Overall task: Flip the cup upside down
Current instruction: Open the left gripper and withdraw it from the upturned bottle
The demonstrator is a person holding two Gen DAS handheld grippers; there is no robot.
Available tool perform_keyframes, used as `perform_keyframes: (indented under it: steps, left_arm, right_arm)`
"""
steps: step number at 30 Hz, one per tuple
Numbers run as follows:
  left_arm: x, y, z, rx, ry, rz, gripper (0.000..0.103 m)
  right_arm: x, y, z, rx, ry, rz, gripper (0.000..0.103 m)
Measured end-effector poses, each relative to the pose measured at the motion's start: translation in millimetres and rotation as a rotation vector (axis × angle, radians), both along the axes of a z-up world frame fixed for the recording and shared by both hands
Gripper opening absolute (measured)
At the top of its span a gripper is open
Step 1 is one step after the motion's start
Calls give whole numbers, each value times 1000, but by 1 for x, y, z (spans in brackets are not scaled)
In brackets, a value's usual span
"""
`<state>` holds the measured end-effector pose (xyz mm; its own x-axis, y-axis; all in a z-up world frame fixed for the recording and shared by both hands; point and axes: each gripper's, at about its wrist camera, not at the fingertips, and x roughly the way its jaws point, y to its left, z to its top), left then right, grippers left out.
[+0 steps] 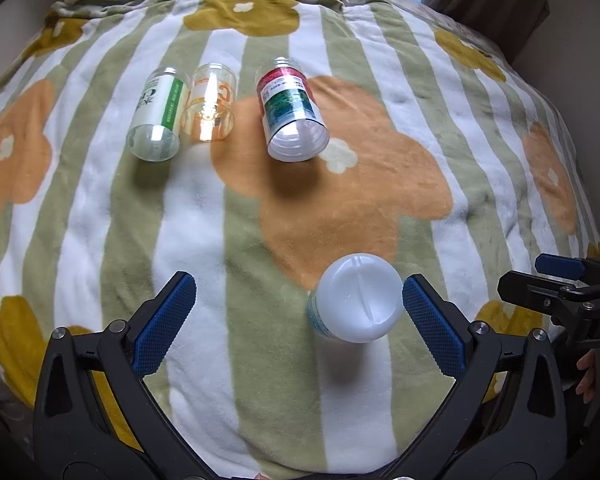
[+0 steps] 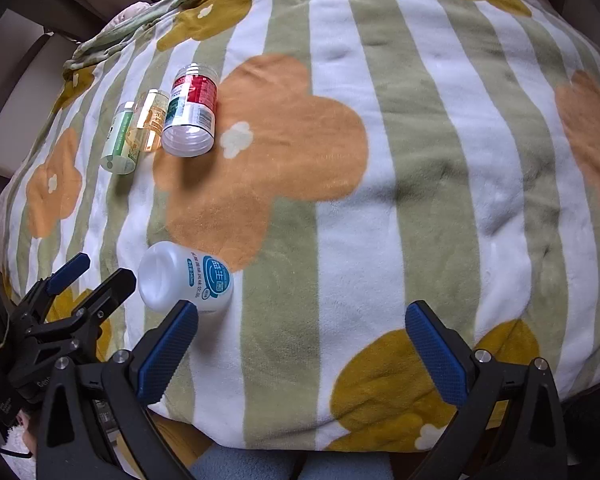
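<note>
A white cup with a blue label rests on the striped blanket, its closed round base turned up toward the left wrist camera. My left gripper is open. The cup sits between its fingers, close to the right pad, and I cannot tell whether it touches. My right gripper is open and holds nothing. Its left fingertip overlaps the cup's lower end in the right wrist view. Each gripper shows in the other's view: the right gripper and the left gripper.
Further back are three more cups: one with a green-and-white label, a clear orange one and one with a red-and-green label. They appear to lie on their sides. A hand holds the right gripper. A person sits behind the blanket.
</note>
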<state>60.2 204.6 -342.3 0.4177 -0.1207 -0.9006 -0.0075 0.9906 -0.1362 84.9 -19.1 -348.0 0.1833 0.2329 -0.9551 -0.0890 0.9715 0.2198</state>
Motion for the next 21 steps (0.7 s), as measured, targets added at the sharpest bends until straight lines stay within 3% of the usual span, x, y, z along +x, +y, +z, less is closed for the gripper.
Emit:
perform_keyframes:
  steps: [4, 15, 21]
  left_arm:
    - [2, 12, 51, 8, -32, 21, 103]
    - [0, 34, 234, 44, -242, 55, 103]
    - [-15, 43, 301, 32, -374, 70, 103]
  right_arm:
    - [2, 4, 40, -36, -74, -9, 103]
    - [-5, 3, 211, -110, -393, -95, 103]
    - [-21, 5, 282, -158, -573, -115, 103]
